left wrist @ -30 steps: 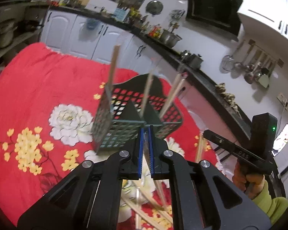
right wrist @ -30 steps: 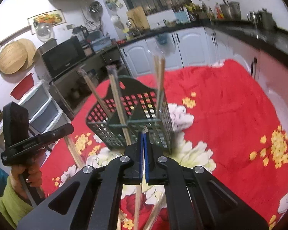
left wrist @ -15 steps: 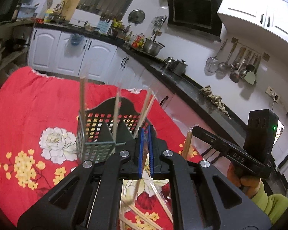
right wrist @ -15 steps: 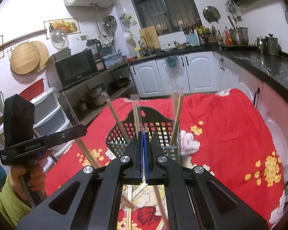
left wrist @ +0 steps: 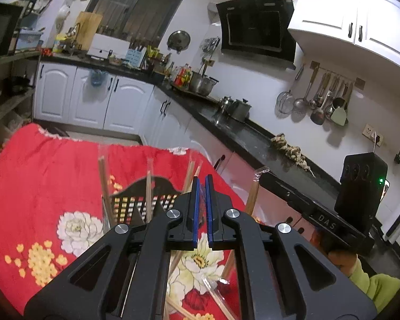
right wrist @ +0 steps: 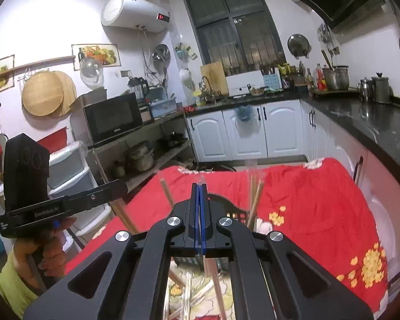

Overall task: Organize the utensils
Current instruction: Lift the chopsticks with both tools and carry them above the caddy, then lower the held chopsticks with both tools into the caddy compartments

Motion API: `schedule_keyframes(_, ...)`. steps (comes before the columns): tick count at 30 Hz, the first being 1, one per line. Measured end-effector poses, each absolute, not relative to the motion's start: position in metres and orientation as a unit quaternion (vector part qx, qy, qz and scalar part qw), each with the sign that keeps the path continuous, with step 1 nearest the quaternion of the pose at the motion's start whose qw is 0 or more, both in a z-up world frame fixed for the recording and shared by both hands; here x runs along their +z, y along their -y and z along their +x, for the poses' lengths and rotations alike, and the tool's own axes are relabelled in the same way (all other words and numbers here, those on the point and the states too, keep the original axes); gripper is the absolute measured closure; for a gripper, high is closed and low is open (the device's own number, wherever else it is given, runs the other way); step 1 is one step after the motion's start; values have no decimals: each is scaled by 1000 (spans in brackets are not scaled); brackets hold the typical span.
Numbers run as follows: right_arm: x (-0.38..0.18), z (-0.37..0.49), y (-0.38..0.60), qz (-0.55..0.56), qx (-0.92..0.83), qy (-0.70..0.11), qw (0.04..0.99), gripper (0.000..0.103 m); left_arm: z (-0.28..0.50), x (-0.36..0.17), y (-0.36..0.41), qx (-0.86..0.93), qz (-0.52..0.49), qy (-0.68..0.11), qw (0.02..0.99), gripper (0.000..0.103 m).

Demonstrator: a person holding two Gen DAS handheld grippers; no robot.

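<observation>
1. Left gripper (left wrist: 202, 184): blue pads stand a narrow slit apart, with only red cloth showing between them at the tips. Whether anything is pinched lower down, I cannot tell; no stick clearly runs up through the slit.
2. Right gripper (right wrist: 199, 190): pads pressed together on a thin clear-wrapped chopstick (right wrist: 201, 213), which runs along the seam and comes out below the fingers in the lower centre of the frame.
3. Utensil basket (left wrist: 146, 200), dark and perforated, sits on the red floral tablecloth (left wrist: 53, 170) at frame centre, partly hidden behind the left gripper's fingers. Wrapped chopsticks stand upright in it (left wrist: 149, 186). In the right wrist view the basket (right wrist: 234, 210) shows just right of the fingers.
4. Loose wrapped chopsticks (left wrist: 216, 293) lie on the cloth beneath the grippers, lower centre.
5. Versus 1.0 s ago: both cameras have tilted upward and risen; the basket, then large and mid-frame, now sits low and is mostly occluded. The left pads, earlier tight on a stick, now show a gap.
6. Pose: both grippers point roughly level across the table toward the kitchen counters. The right one appears at the right edge of the left view, held in a green-sleeved hand (left wrist: 341, 250), with a wrapped stick rising from its fingers.
</observation>
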State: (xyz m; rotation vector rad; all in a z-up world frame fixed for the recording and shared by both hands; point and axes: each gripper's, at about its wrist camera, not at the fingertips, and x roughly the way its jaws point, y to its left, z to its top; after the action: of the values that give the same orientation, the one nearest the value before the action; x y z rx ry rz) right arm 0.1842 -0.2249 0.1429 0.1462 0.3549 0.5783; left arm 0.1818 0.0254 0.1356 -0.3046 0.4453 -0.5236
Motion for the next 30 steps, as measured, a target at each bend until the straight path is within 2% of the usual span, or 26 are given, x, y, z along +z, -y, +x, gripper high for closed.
schedule_keyframes(17,197,218,215,76,282,-107,950,102,198,193,-36,-230,-135,-155,951,101)
schedule_keyframes(30,211,244,209,75,277,-75,955,102,220,196,-56,-193,-138,-149,960,101)
